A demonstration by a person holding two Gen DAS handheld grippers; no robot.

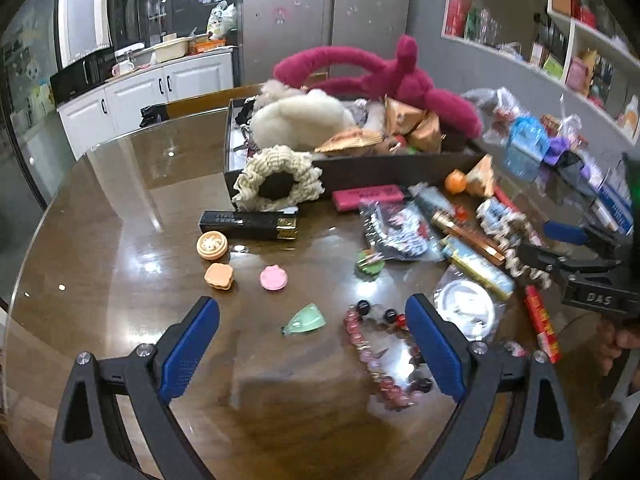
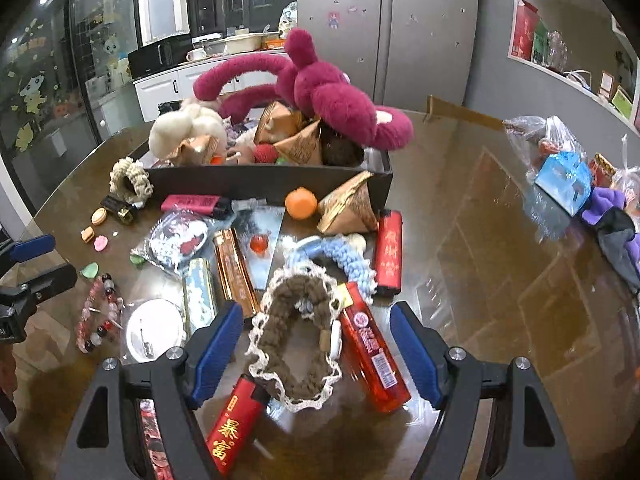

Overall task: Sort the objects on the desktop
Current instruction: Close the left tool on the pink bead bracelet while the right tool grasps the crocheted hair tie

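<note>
My left gripper point(image 1: 312, 320) is open and empty over the table's near side. A green clip point(image 1: 305, 325) lies between its fingers and a pink bead bracelet point(image 1: 374, 354) lies by the right finger. My right gripper point(image 2: 316, 326) is open and empty, with a brown and white lace scrunchie point(image 2: 298, 344) lying between its fingers; it also shows at the right of the left wrist view point(image 1: 532, 256). Red lighters point(image 2: 370, 346) lie beside the scrunchie. A dark box point(image 1: 360, 168) holds a magenta plush point(image 1: 404, 76), a white plush point(image 1: 296, 116) and snack packets.
Small items crowd the brown table: a cream scrunchie point(image 1: 278, 180), black lipstick box point(image 1: 248, 224), pink eraser point(image 1: 366, 196), small orange and pink cases point(image 1: 212, 245), a round white lid point(image 2: 154, 330), an orange ball point(image 2: 301, 202). Plastic bags and a blue box point(image 2: 564, 180) lie at the right.
</note>
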